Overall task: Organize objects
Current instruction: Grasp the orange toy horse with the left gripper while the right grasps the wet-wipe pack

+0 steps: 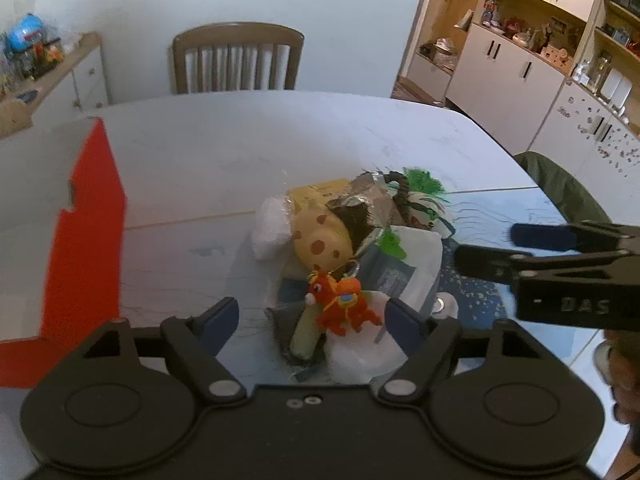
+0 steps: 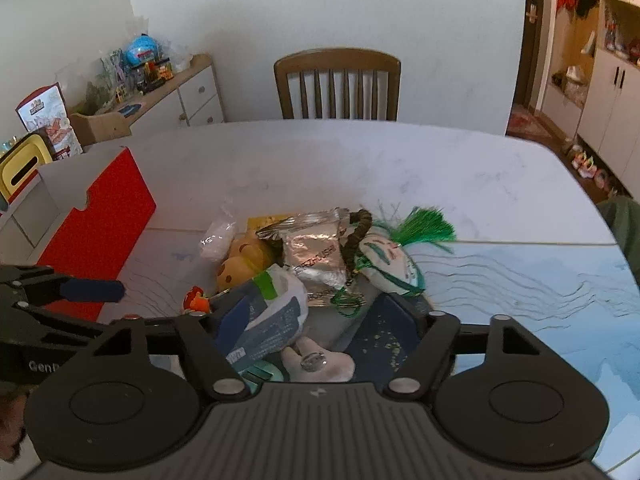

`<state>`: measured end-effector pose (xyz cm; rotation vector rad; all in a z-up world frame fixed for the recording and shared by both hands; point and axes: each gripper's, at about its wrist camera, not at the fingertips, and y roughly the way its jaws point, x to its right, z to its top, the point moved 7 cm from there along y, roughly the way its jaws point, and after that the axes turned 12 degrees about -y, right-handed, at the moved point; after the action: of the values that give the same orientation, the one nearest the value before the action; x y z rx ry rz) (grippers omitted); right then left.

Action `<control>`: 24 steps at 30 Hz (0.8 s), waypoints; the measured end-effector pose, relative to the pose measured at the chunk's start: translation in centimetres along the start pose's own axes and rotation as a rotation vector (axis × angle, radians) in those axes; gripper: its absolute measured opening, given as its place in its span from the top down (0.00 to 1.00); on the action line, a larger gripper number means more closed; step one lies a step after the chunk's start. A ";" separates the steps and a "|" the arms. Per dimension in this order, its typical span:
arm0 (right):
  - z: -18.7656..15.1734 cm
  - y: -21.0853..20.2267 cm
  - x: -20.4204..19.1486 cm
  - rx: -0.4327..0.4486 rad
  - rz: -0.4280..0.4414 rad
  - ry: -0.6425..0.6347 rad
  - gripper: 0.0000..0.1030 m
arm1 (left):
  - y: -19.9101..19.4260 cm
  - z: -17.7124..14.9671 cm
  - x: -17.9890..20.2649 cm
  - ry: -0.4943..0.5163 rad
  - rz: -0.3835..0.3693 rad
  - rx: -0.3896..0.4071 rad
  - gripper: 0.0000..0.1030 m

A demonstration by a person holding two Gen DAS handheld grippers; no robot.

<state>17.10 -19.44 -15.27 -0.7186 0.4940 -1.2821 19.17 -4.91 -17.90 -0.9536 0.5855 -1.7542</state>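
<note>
The left gripper (image 1: 310,312) has its blue-padded fingers spread wide and holding nothing, with the small orange plush horse keychain (image 1: 340,304) lying between them near the front edge of the pile. That framing suggests the horse is the piece about to be picked, since it sits on top and free of the rest. The right gripper (image 2: 320,320) is likewise spread and empty, its fingers bracketing a white and blue plastic pouch (image 2: 268,316) and a pale pink soft toy with a metal ring (image 2: 318,360) just below it.

Outward from there, the heap holds a yellow plush with brown spots (image 1: 320,236), a crinkled silver foil packet (image 2: 316,256), a white padded charm with a green tassel (image 2: 400,256) and a dark braided cord (image 2: 358,236), all touching or overlapping on the white marble-patterned bench (image 1: 240,152). They are bunched together as an unsorted pile, so each must be lifted off singly.

To the left, well apart from the heap, stands an open red and white cardboard box (image 1: 86,232), its mouth facing up; it looks like the intended place for the items, and I cannot see anything inside it. A brown wooden chair (image 2: 338,84) stands at the bench's far side.
</note>
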 end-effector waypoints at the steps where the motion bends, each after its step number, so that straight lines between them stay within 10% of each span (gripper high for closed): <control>1: 0.0 0.3 0.0 -0.004 0.005 0.006 0.33 | 0.4 0.0 0.0 -0.010 -0.016 -0.015 0.25; 24: -0.6 3.8 -0.7 -0.082 0.151 0.180 0.81 | 3.1 0.1 0.6 0.001 -0.136 -0.066 0.58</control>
<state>19.05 -18.39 -18.47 -0.6242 0.7369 -1.1954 20.83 -6.64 -19.92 -1.0597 0.5944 -1.8658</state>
